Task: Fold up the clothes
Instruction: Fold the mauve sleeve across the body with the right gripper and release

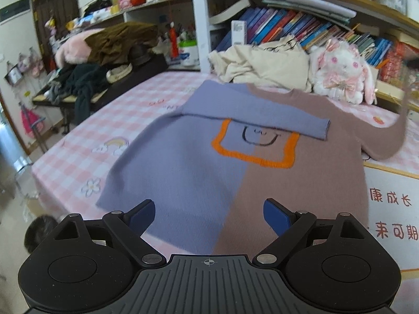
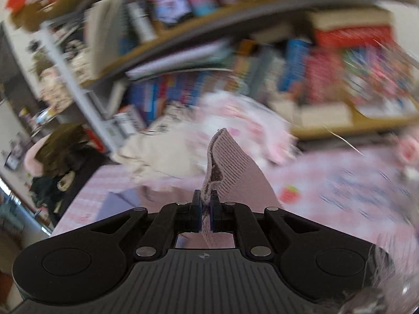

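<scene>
Left gripper (image 1: 209,213), bottom of the frame: matte black body, ribbed dark grey centre plate with a small crosshair mark, two round black housings either side, silver pivot screws on black linkage arms, blue pads (image 1: 142,213) on the fingers. Right gripper (image 2: 206,209), bottom of its frame: same black build, ribbed plate, crosshair mark, silver screws, blue pad edges barely showing.

One two-tone sweater (image 1: 209,162) lay on the bed (image 1: 78,141); behind it, one plush rabbit (image 1: 340,73) and one cream garment (image 1: 262,65).
</scene>
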Action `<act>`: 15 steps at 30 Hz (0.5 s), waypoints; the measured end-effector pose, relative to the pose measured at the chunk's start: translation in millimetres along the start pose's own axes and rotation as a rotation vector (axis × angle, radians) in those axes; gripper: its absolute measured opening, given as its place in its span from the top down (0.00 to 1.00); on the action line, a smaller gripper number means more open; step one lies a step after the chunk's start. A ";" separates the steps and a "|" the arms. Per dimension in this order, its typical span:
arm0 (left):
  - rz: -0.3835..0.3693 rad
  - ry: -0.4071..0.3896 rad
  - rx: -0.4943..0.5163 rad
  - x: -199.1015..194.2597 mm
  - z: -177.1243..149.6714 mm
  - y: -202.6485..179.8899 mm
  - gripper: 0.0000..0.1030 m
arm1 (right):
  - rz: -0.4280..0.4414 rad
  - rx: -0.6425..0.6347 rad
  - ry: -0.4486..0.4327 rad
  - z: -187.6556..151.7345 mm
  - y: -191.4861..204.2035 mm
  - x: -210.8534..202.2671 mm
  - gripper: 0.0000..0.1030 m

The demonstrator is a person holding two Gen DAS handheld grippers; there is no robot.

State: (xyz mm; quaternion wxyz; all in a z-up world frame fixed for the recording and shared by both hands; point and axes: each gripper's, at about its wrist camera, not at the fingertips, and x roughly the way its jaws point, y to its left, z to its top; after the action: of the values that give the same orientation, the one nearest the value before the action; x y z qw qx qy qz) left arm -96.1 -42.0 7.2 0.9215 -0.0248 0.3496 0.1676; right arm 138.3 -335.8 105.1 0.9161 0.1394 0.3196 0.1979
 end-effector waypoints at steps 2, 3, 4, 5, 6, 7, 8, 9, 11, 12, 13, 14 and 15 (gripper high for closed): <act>-0.027 -0.032 0.041 2.5 3.7 8.2 0.11 | 0.025 -0.050 -0.012 10.5 31.1 13.2 0.94; -0.041 -0.049 0.064 3.8 5.6 12.5 0.11 | 0.037 -0.075 -0.018 15.6 46.8 19.9 0.94; -0.054 -0.065 0.086 5.1 7.6 16.7 0.11 | 0.041 -0.094 -0.026 19.0 64.5 27.5 0.94; -0.068 -0.075 0.114 6.9 10.0 21.6 0.11 | 0.044 -0.113 -0.033 22.2 82.2 35.0 0.94; -0.082 -0.082 0.144 9.0 12.7 26.8 0.11 | 0.043 -0.121 -0.039 23.6 100.4 42.6 0.94; -0.098 -0.092 0.168 11.0 14.9 32.8 0.11 | 0.044 -0.126 -0.043 23.7 114.0 49.4 0.94; -0.115 -0.103 0.191 12.9 17.0 39.0 0.11 | 0.045 -0.131 -0.046 23.9 127.6 56.2 0.94; -0.132 -0.114 0.214 14.8 19.1 45.3 0.11 | 0.045 -0.137 -0.049 23.8 141.0 63.1 0.94; -0.159 -0.129 0.260 19.8 22.2 56.5 0.10 | 0.026 -0.151 -0.047 19.7 164.9 80.7 0.94; -0.170 -0.136 0.278 22.2 23.7 61.9 0.10 | 0.017 -0.158 -0.047 17.6 176.9 89.4 0.94; -0.178 -0.141 0.291 24.3 25.1 66.9 0.10 | 0.008 -0.165 -0.046 15.5 188.9 98.2 0.94; -0.190 -0.146 0.304 27.1 26.8 72.7 0.10 | -0.002 -0.172 -0.045 13.4 200.5 107.0 0.94; -0.199 -0.148 0.313 29.8 28.4 77.7 0.10 | -0.015 -0.173 -0.042 10.9 208.5 116.3 0.94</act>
State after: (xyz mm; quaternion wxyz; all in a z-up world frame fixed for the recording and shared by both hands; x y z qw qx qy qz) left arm -82.6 44.6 14.7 0.9492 0.0968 0.2987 0.0205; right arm 171.7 -100.6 131.3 0.9327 0.0614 0.2830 0.2151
